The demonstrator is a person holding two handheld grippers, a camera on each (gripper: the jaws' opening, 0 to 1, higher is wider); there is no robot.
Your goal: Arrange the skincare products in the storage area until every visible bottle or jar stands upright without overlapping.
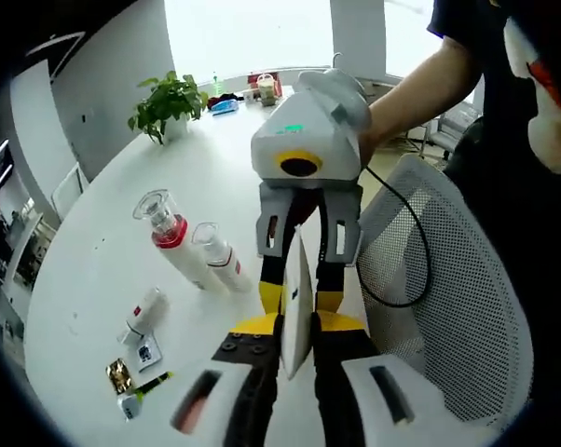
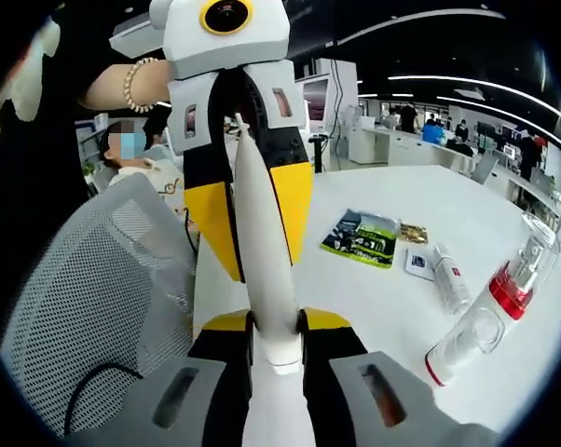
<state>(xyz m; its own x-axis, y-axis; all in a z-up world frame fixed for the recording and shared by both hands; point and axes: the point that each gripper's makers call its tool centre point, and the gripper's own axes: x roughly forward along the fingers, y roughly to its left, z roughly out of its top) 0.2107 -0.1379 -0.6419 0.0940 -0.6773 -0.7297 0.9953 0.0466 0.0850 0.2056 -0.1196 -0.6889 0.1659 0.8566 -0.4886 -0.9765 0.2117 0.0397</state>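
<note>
Grippers meet over the near edge of a round white table [image 1: 103, 251], both pinching one white squeeze tube [image 2: 262, 251]. In the left gripper view the tube [image 1: 296, 303] shows edge-on as a thin flat blade between the left gripper [image 1: 294, 349] and the right gripper [image 1: 304, 237], whose yellow-tipped jaws close on it from the far side. In the right gripper view the right gripper [image 2: 273, 349] clamps the tube near its capped end, while the left gripper [image 2: 253, 200] grips the tapering upper part. No writing can be read on the tube.

Two tall bottles stand close together toward the middle of the table, leaning in the fisheye picture: a white one with a red collar and clear cap [image 1: 171, 237], and just beside it a white one with a clear cap [image 1: 220, 259]. A small white tube with a red mark [image 1: 146, 312] lies nearer the table's edge; its lettering is too small to read. Beside it lie a small white card [image 1: 147, 353], a gold foil sachet [image 1: 119, 375] and a small white item [image 1: 129, 406]. A green-and-dark printed packet [image 2: 361, 237] lies flat on the table in the right gripper view, its print illegible. A potted plant [image 1: 167, 102] stands at the far edge. A grey mesh chair [image 1: 448, 298] sits just beside the table, and a person's hand [image 1: 372, 140] holds the right gripper.
</note>
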